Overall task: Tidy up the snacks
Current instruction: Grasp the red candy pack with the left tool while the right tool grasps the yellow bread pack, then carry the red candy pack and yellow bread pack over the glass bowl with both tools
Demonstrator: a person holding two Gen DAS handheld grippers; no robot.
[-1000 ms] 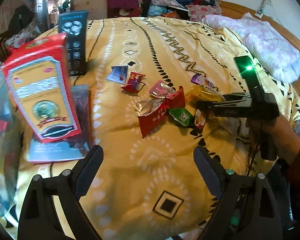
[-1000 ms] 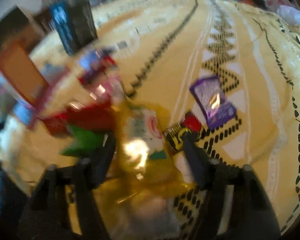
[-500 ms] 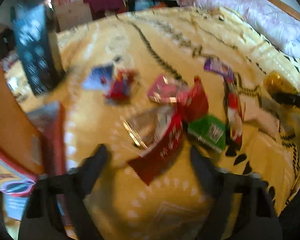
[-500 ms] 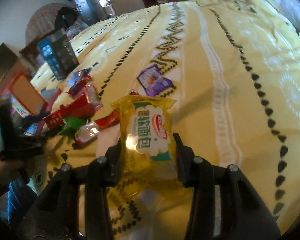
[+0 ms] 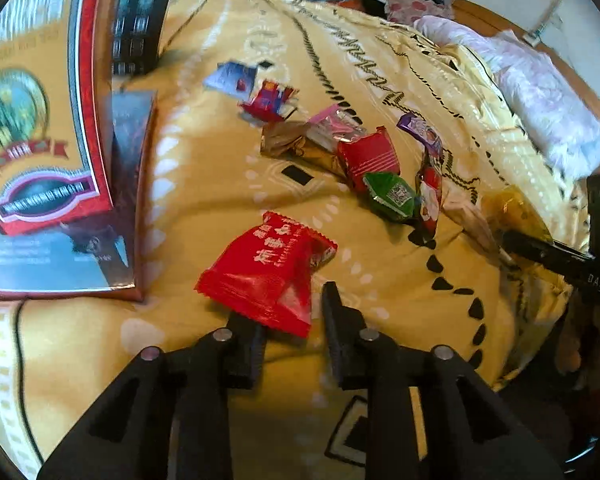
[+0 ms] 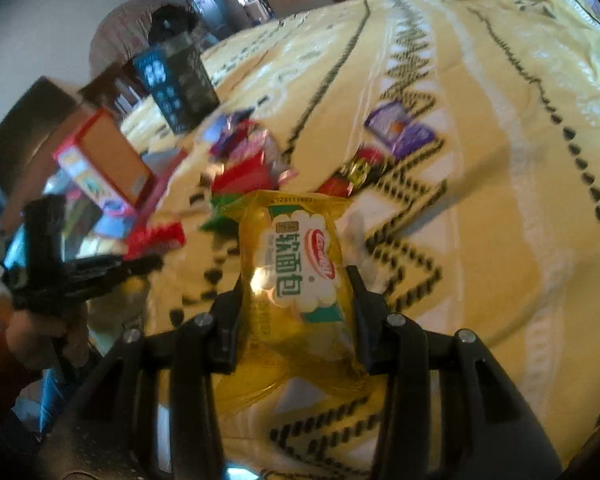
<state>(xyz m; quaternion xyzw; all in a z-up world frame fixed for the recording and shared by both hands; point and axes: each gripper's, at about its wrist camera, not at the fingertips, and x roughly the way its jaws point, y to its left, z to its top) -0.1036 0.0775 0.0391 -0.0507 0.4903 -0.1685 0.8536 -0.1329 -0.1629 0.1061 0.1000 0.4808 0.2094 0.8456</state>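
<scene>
On the yellow bedspread [image 5: 204,184], my L gripper [image 5: 288,312] pinched the near end of a red snack pack [image 5: 268,268], w/ the red box [image 5: 40,112] just to its left. My R gripper [image 6: 296,292] was clamped on a yellow soft-bread packet [image 6: 296,264], held above the snack pile [image 5: 364,160].

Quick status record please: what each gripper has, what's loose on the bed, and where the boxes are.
left gripper: shut on the red snack packet
right gripper: shut on the yellow bread packet, lifted above the bedspread
loose snacks: green packet, red square packet, pink packet, purple packet, blue packet, all lying on the yellow bedspread
boxes: red and gold box standing at left; dark box behind it
blur: right wrist view is smeared; small wrappers there unreadable
</scene>
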